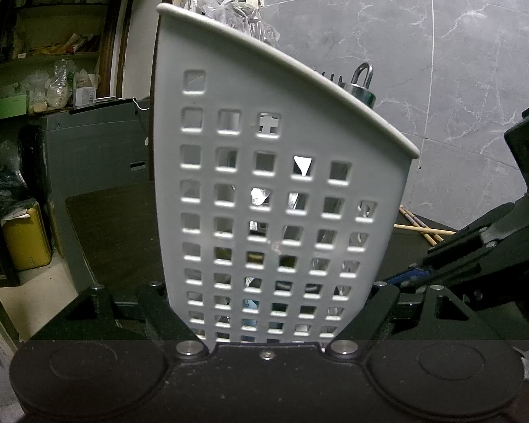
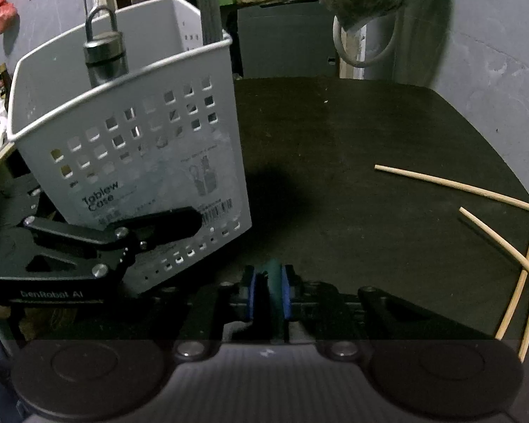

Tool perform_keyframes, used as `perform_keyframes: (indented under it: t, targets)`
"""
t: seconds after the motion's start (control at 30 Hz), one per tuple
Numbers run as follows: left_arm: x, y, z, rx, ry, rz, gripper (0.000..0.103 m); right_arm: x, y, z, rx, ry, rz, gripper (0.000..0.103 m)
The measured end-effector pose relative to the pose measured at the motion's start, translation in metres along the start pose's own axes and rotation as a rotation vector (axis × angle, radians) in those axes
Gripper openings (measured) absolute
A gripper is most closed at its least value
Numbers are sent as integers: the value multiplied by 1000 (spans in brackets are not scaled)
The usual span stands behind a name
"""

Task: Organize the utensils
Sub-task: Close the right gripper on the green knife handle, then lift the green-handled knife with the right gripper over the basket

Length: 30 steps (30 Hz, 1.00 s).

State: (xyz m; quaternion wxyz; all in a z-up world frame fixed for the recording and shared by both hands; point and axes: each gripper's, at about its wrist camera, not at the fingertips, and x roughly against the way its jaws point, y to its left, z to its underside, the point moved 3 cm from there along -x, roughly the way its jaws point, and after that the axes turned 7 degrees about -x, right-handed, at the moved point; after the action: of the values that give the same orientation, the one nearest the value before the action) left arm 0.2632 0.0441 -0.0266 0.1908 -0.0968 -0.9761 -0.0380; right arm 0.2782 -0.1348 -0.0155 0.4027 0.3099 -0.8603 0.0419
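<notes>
The left gripper (image 1: 268, 317) clamps the white tableware case (image 1: 264, 190) on the dark table (image 2: 335, 148); the right gripper (image 2: 268, 292) pinches a green handle (image 2: 274, 282) – chopsticks (image 2: 476, 190) lie at 3 o'clock

Left gripper (image 1: 268, 303) held level-ish, pitched slightly down, fingers spread wide, one pressed against each side of white perforated basket (image 1: 264, 194). Right gripper (image 2: 268, 292) angled steeply down toward table, blue pads (image 2: 251, 296) nearly together, clamped on thin dark-green handle (image 2: 274, 289).
</notes>
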Motion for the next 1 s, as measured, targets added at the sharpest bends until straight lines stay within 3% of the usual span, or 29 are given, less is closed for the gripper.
perform_keyframes:
  t: [0.07,0.33,0.4,0.47,0.53,0.73,0.8,0.87,1.0]
  targets:
    - [0,0,0,0,0,0,81,1,1,-2,1,-15,-5,10]
    - [0,0,0,1,0,1,81,0,-1,-2,-2,-4,-27,11]
    - [0,0,0,1,-1,1,81,2,-5,-4,-25,2,-51,20]
    - [0,0,0,1,0,1,81,4,-9,-3,-32,17,-64,46]
    - [0,0,0,2,1,1,81,5,-10,0,-6,44,-71,50]
    - [-1,0,0,5,4,1,81,8,-4,7,65,102,-28,48]
    - [-2,0,0,5,4,1,81,6,2,9,104,109,4,42]
    - [-1,0,0,6,5,1,81,5,8,8,123,121,-4,21]
    - [-2,2,1,11,6,7,81,2,19,11,145,136,27,20]
